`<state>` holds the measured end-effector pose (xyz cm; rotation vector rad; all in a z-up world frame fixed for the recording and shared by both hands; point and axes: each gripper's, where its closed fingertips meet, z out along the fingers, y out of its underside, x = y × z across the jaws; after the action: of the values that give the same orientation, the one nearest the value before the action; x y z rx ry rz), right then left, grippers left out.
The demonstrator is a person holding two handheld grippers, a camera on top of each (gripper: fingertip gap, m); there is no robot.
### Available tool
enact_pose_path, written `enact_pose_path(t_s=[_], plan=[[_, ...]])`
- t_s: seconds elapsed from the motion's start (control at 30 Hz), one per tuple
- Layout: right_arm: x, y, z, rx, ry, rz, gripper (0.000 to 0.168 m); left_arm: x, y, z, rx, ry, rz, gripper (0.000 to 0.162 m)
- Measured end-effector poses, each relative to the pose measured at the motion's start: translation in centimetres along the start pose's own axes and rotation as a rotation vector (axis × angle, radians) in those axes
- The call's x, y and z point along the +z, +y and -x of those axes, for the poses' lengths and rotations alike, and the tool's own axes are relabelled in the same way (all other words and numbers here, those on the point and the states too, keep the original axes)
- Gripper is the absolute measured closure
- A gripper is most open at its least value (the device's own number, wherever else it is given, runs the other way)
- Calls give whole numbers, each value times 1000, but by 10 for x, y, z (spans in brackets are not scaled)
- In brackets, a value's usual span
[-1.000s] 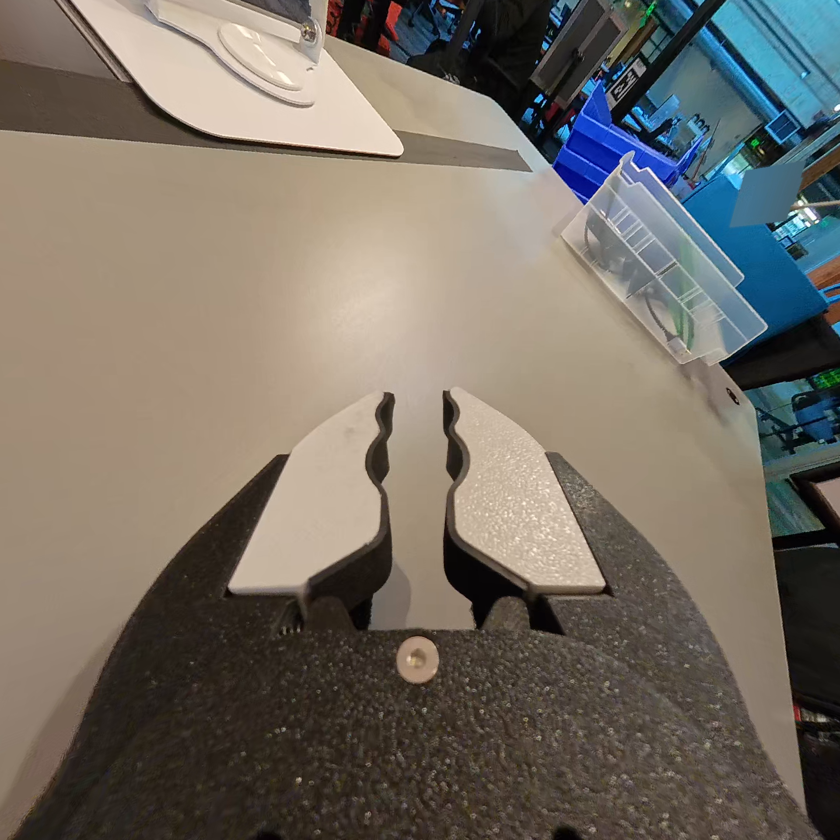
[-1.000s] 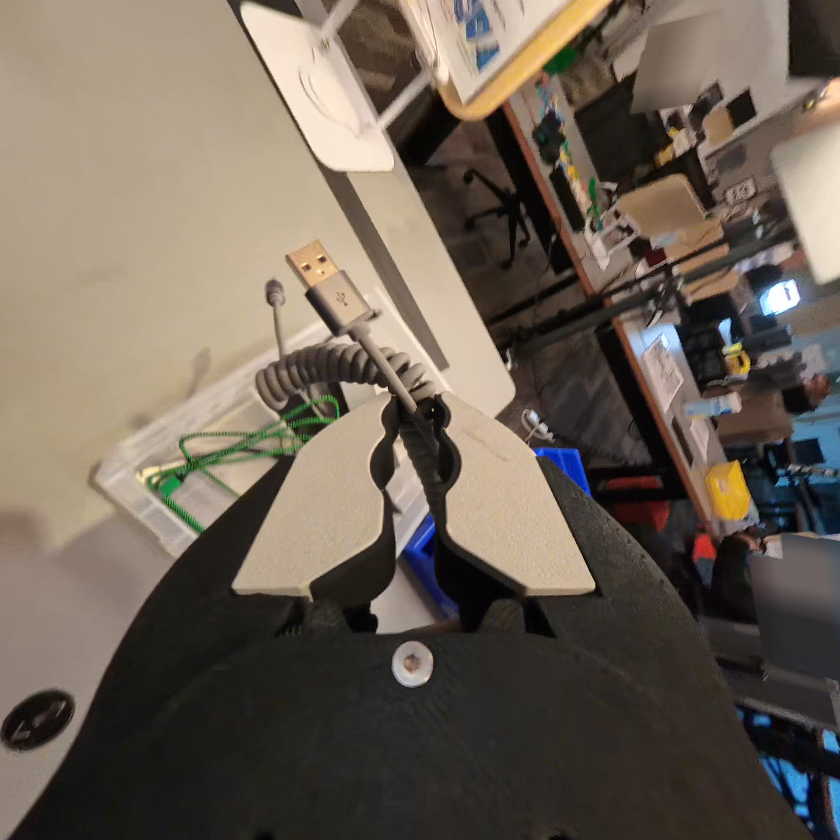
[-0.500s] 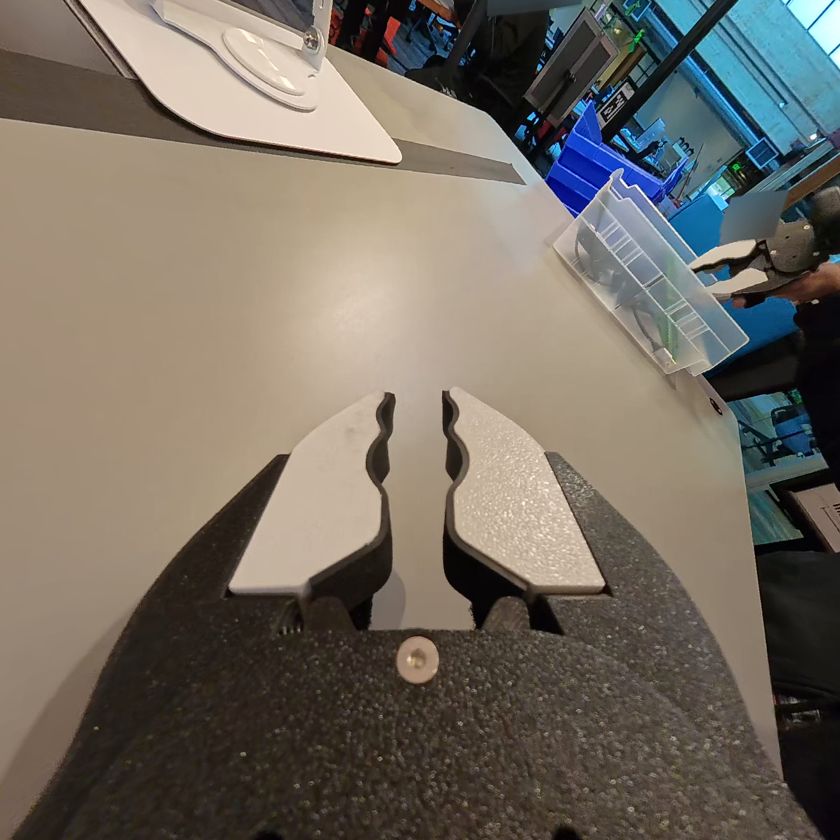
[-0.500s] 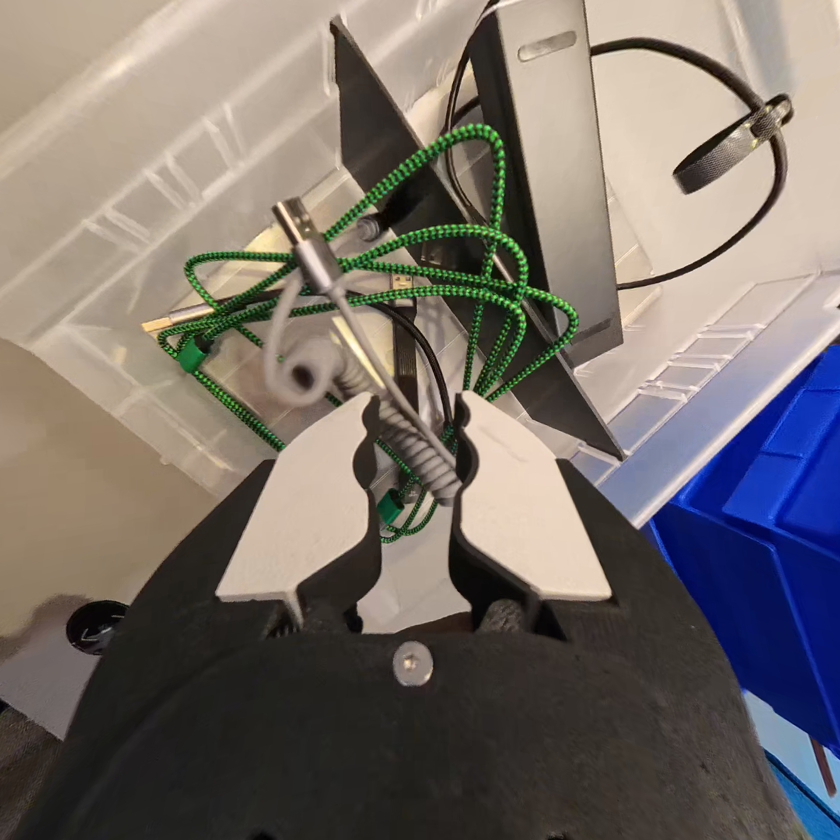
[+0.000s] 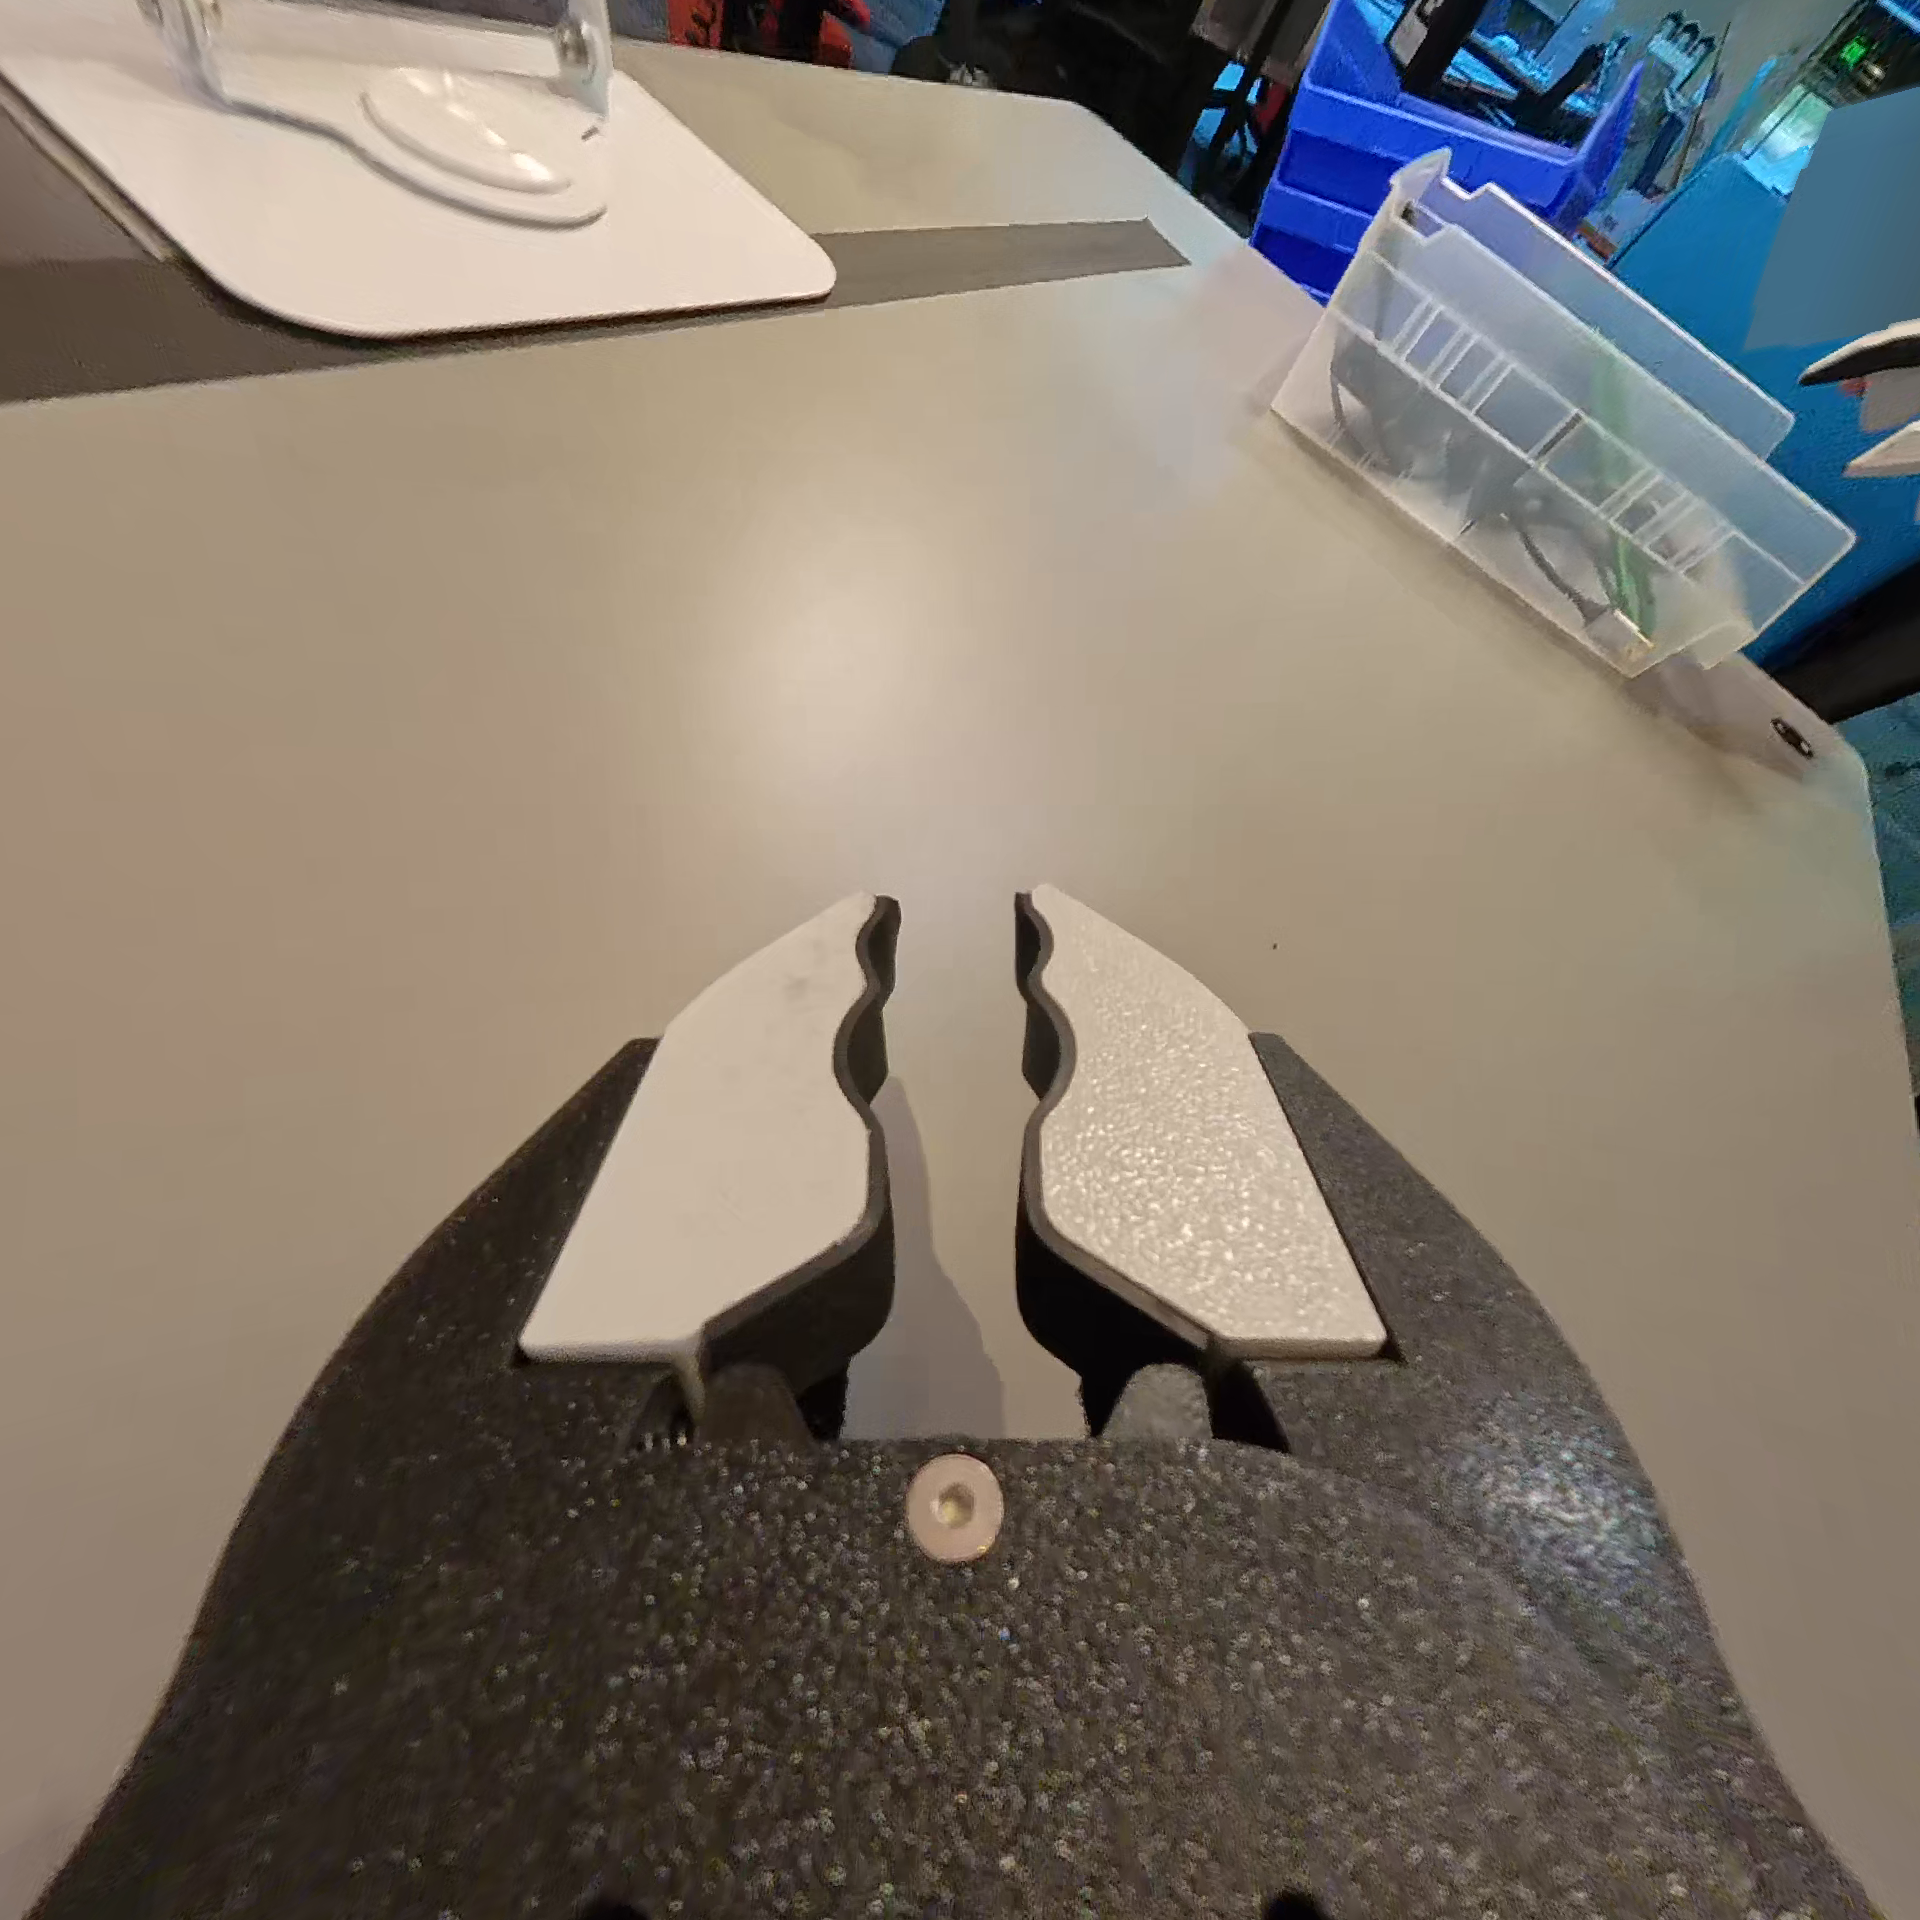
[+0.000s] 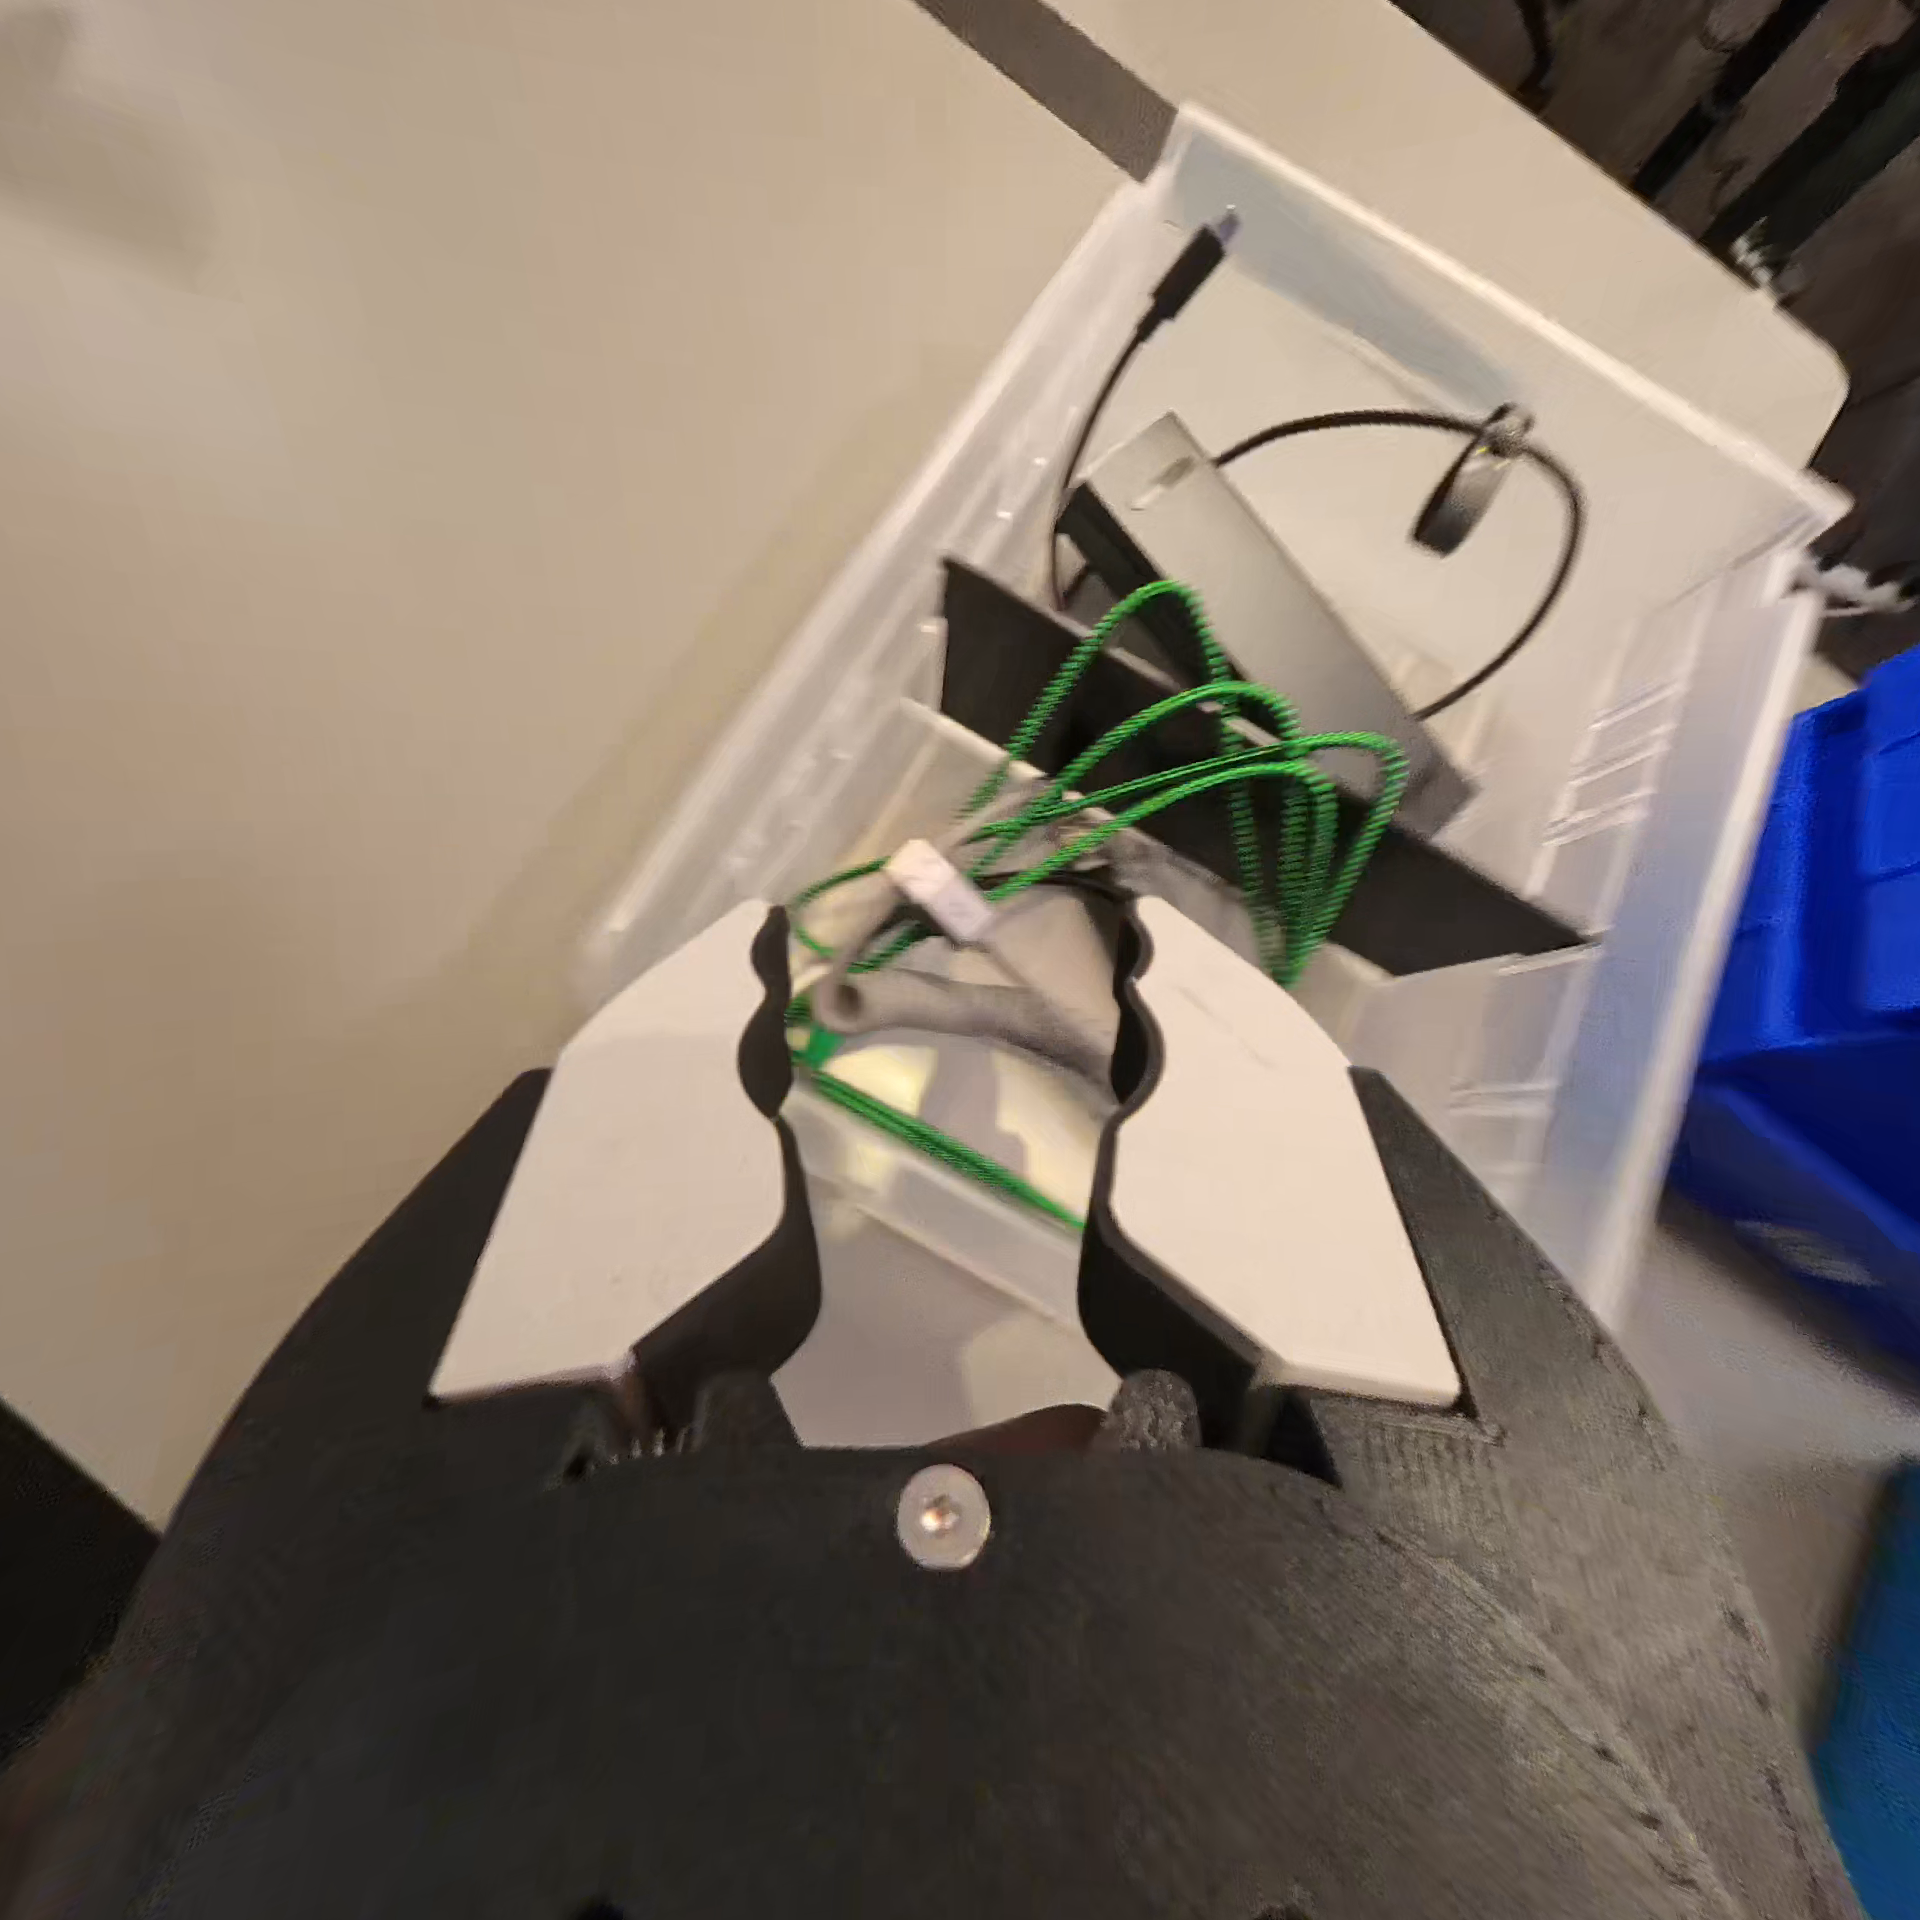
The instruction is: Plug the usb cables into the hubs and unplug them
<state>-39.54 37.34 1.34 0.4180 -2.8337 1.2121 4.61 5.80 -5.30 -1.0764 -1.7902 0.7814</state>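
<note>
My right gripper (image 6: 956, 914) is open over a clear plastic bin (image 6: 1662, 831) at the table's edge. A grey coiled USB cable (image 6: 997, 1013) with a pale plug (image 6: 935, 883) lies loose just beyond the fingertips, blurred. A green braided cable (image 6: 1247, 769), a grey hub (image 6: 1278, 623), a black hub (image 6: 1455, 894) and a black cable (image 6: 1538, 582) are in the bin. My left gripper (image 5: 956, 899) is slightly open and empty, low over the grey table (image 5: 727, 623). The bin also shows in the left wrist view (image 5: 1538, 447), far right.
A white pad with a clear stand base (image 5: 436, 187) sits at the table's far left. Blue bins (image 6: 1829, 935) stand just past the table edge beside the clear bin. The right gripper's fingertips (image 5: 1881, 405) show at the left wrist view's right edge. Some 55 cm of space lies between my two pairs of fingers. The grey hub (image 6: 1278, 623) is about 15 cm from my right fingertips.
My right gripper carried the grey coiled cable over the bin, then opened and let it go into the bin. My left gripper stayed slightly open and swung a little toward the bin.
</note>
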Motion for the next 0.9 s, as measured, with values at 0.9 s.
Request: enact_pose_path(t_s=[0.9], plan=[[51,22,48,245,341,-253,126,-310,121,8,-129,-1020,-30,86]])
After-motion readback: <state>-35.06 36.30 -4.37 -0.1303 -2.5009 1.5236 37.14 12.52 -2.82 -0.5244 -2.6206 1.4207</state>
